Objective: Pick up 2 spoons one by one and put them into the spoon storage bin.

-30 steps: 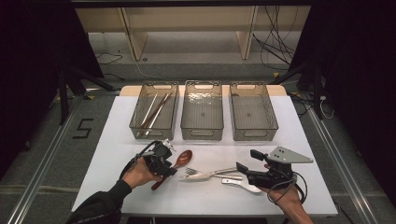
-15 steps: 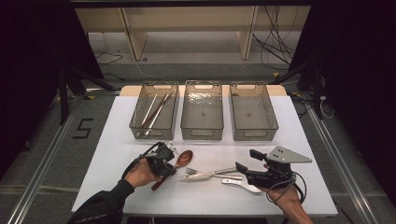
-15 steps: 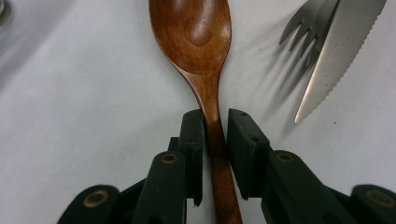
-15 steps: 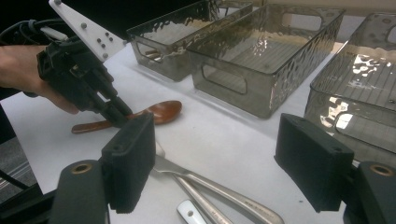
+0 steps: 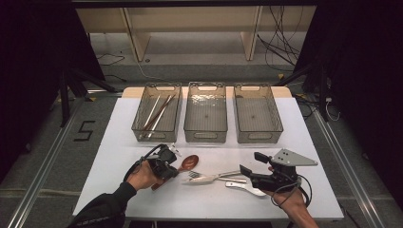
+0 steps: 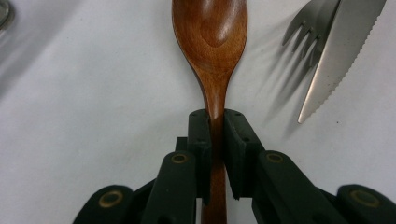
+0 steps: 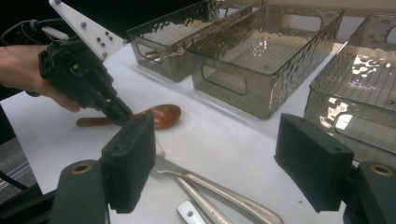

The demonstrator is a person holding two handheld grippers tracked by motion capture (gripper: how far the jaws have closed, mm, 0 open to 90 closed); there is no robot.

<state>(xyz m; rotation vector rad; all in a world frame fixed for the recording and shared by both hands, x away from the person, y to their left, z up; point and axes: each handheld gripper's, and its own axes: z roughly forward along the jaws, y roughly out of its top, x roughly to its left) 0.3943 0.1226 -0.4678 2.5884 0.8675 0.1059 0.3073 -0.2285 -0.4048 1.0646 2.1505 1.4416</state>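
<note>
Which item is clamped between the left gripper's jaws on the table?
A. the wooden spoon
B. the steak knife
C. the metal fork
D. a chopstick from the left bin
A: in the left gripper view, the left gripper has its pads pressed on both sides of the wooden spoon at its neck, while the knife and fork lie apart on the table.

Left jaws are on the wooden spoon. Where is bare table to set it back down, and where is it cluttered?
Bare white table lies left of the brown wooden spoon, below the left smoky plastic bin. Crowded: the metal fork and knife beside the right gripper.
</note>
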